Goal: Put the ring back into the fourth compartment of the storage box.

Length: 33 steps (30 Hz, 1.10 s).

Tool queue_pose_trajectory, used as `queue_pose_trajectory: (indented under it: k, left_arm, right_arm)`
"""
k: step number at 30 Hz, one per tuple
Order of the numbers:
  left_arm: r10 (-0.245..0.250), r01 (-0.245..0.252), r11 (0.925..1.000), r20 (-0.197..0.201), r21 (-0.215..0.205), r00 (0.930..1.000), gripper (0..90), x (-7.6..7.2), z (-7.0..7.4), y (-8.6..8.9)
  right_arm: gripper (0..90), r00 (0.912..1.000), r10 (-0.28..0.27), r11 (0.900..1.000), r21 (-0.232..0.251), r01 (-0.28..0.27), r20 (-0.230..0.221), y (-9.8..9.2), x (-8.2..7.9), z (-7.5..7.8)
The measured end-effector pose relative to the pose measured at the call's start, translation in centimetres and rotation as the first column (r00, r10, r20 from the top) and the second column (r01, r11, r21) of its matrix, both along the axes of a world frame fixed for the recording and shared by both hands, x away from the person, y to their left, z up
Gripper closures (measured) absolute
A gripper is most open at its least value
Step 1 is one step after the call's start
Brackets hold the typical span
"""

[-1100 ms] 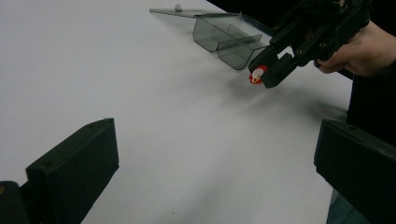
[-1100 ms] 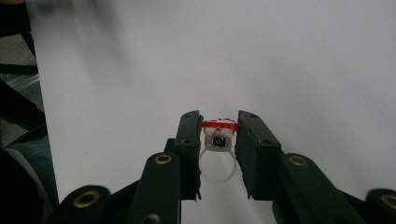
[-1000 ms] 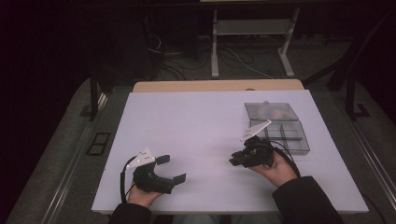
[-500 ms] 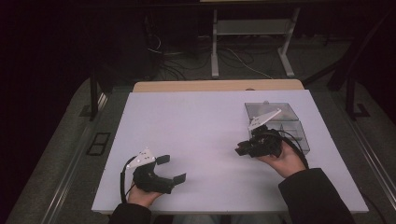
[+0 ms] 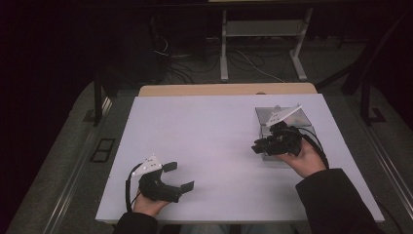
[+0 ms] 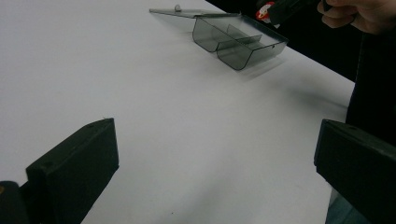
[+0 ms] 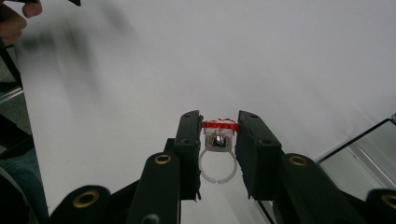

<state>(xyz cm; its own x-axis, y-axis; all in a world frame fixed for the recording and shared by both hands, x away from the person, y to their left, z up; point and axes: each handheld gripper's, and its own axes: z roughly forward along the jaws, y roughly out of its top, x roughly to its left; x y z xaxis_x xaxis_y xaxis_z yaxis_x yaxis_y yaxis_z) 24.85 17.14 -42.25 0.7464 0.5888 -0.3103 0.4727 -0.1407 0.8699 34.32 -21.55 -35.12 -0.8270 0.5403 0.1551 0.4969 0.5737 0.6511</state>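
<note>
Right gripper [image 7: 219,135]: jaws clamped on ring [image 7: 217,154], held above the worktop [image 5: 209,141] beside the box [image 5: 287,119]. Left gripper [image 5: 178,176]: jaws spread wide, empty, resting on worktop

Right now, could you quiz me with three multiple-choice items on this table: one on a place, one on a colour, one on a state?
1. Where is the clear box? A table's left edge. B far right part of the table. C on the floor.
2. What colour tops the toy ring? A red. B blue. C green.
3. How is the left gripper? A wide open, holding nothing. B shut on the ring. C shut on the box.

B: it lies by the right hand.
A: a red top shows between the right gripper's fingers.
A: its fingers stand far apart.
</note>
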Motion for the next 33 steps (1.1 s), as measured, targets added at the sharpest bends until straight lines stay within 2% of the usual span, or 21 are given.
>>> queue_pose_trajectory:
  k: [13, 33]
  left_arm:
    - [-0.002, 0.002, 1.0, -0.001, -0.002, 1.0, 0.0, 0.0, 0.0, 0.0]
    - [-0.004, 0.004, 1.0, -0.002, -0.003, 1.0, 0.0, 0.0, 0.0, 0.0]
  right_arm:
    - [69.3, 0.9994, -0.028, 1.0, -0.007, 0.028, 0.02, -1.3, 0.8, 0.7]
    - [69.0, 0.996, -0.089, 0.996, 0.014, 0.088, 0.008, -3.5, 3.2, -0.4]
